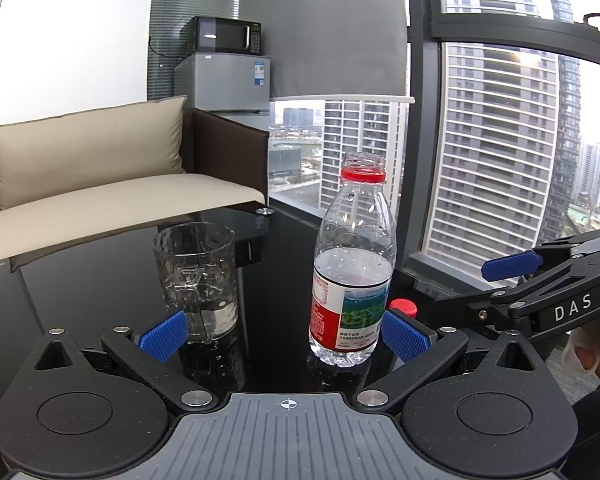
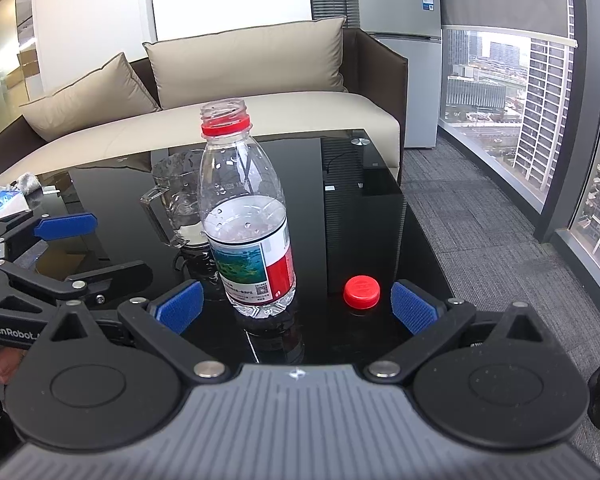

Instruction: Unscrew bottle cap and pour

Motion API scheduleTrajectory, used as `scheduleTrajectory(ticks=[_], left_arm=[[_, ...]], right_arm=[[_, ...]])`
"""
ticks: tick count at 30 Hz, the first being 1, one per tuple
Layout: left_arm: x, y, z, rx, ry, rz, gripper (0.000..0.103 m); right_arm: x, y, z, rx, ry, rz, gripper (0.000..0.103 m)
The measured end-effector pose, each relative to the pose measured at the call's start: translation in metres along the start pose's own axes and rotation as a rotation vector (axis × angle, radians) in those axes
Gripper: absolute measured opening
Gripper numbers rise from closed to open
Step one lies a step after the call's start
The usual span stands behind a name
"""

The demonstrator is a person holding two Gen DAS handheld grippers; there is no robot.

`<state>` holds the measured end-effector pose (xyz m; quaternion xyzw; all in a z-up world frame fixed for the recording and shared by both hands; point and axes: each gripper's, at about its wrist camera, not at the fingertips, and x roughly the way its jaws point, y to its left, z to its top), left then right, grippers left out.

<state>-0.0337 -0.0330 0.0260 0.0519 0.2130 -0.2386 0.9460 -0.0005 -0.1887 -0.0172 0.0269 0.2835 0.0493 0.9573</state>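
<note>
The bottle [image 1: 352,264] stands upright on the black worktop [image 2: 364,220], neck bare, its long axis vertical. It sits just ahead of the left tool [image 1: 284,334], off toward the right finger, and the glass [image 1: 196,276] is just left of it. The red cap [image 2: 361,290] lies beside the base. Both the left and the right tool [image 2: 296,308] are spread wide, holding nothing; the left seems nearer for lifting.

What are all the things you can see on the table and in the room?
Water bottle: one, clear, red neck ring, open, upright on table.
Bottle cap: one, red, on table beside bottle.
Glass mug: one, clear, a little water inside.
Table: one, black glass.
Sofa: one, beige cushions, dark frame.
Fridge: one, grey, by window.
Microwave: one, black, on fridge.
Left claw: blue pads, open.
Right claw: blue pads, open.
</note>
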Motion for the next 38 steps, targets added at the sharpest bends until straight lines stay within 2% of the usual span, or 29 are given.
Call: scheduleTrajectory(ticks=[38], left_arm=[[0.0024,-0.0005,-0.0022,-0.002,0.001,-0.008,0.102]], right_arm=[[-0.0001,-0.0002,0.0007,-0.001,0.01,-0.006,0.102]])
